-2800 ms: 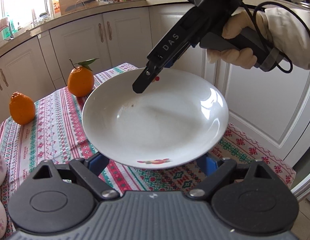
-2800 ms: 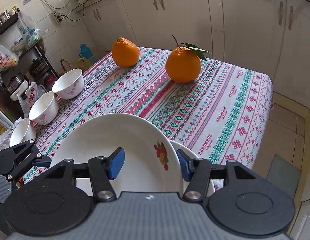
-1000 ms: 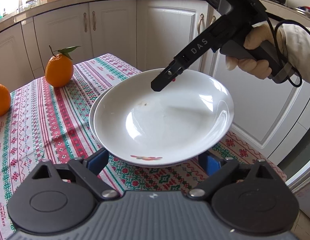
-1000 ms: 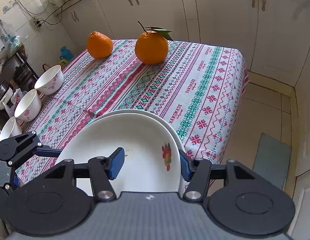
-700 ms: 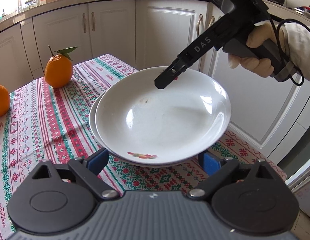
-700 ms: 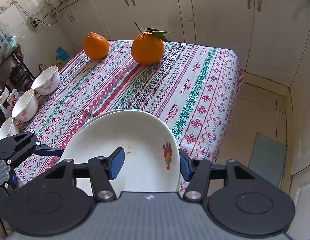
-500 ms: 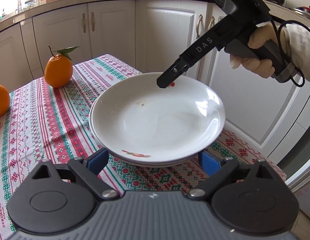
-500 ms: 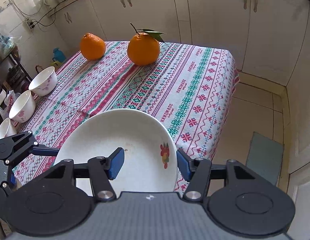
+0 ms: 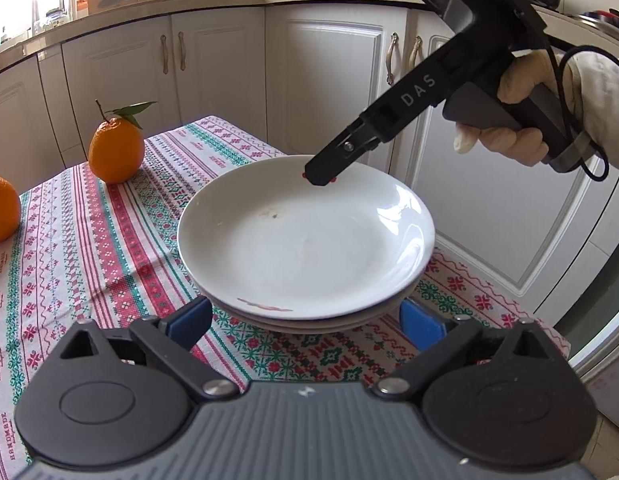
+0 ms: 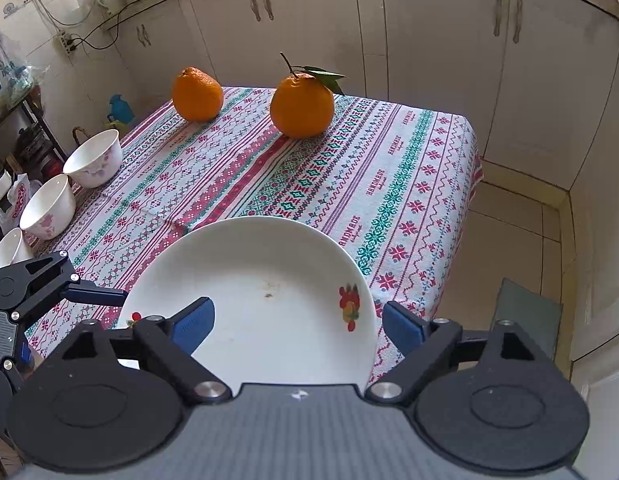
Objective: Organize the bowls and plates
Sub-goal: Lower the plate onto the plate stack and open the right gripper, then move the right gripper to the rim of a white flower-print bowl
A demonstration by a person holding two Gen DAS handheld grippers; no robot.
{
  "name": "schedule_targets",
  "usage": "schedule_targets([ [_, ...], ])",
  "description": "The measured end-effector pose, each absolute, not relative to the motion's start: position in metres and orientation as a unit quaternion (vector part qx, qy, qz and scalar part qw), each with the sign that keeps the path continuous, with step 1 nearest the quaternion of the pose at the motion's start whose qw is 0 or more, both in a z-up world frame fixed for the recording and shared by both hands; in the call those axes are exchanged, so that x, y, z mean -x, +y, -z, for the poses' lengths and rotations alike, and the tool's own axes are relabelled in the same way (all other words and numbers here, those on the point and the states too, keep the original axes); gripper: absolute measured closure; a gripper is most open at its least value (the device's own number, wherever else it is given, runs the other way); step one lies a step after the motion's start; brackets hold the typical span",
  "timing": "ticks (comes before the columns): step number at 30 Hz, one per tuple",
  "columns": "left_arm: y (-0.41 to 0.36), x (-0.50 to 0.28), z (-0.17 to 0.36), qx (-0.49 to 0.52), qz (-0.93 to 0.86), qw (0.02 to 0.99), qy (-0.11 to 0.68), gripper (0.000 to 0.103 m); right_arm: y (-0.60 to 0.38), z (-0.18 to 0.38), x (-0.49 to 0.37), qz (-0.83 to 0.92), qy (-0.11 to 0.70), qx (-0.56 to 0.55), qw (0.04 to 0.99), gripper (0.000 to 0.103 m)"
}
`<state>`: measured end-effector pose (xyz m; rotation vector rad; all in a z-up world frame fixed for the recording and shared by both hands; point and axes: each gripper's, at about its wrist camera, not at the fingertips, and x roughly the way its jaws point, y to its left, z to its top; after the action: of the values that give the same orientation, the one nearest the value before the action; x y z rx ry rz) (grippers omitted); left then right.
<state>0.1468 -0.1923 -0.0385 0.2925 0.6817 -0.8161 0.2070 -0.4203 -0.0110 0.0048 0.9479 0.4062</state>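
A white plate [image 9: 305, 236] with small flower prints lies on top of a stack of plates at the table corner; it also shows in the right wrist view [image 10: 265, 300]. My right gripper [image 10: 297, 326] is open above the plate's near rim, its jaws wide apart. Its tip [image 9: 321, 174] hovers over the far rim in the left wrist view. My left gripper [image 9: 305, 320] is open and empty, its blue pads either side of the stack's near edge. Three white bowls [image 10: 94, 162] stand in a row at the table's left edge.
Two oranges [image 10: 301, 106] sit at the far end of the patterned tablecloth [image 10: 389, 184]. White cabinets [image 9: 329, 80] surround the table closely. The stack sits near the table's edge, with tiled floor [image 10: 509, 248] beyond.
The right gripper lowered the plate onto the stack and opened, letting it go. The plate now lies flat. The left gripper stayed open in place.
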Motion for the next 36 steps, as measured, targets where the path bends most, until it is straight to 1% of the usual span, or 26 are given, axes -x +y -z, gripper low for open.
schedule_targets([
  [2, -0.19, -0.144, 0.037, -0.139, 0.39, 0.852, 0.32, 0.003, -0.414, 0.009, -0.202, -0.196, 0.446, 0.0, 0.873, 0.003],
  [4, -0.188, -0.141, 0.035, -0.14, 0.389, 0.853, 0.318, 0.002, -0.407, 0.006, -0.197, -0.196, 0.438, 0.006, 0.878, 0.001],
  [10, -0.174, -0.134, 0.028, -0.131, 0.393, 0.857, 0.307, 0.002, -0.381, -0.001, -0.18, -0.182, 0.422, 0.017, 0.888, 0.0],
  [17, -0.138, -0.118, 0.01, -0.119, 0.382, 0.871, 0.285, 0.002, -0.344, -0.011, -0.162, -0.167, 0.394, 0.022, 0.904, 0.0],
  [27, -0.052, -0.096, -0.011, -0.093, 0.328, 0.9, 0.27, 0.002, -0.268, -0.018, -0.141, -0.149, 0.353, 0.025, 0.923, 0.0],
  [36, 0.029, -0.072, -0.011, -0.107, 0.269, 0.918, 0.269, 0.001, -0.184, -0.025, -0.13, -0.207, 0.331, 0.058, 0.919, 0.0],
])
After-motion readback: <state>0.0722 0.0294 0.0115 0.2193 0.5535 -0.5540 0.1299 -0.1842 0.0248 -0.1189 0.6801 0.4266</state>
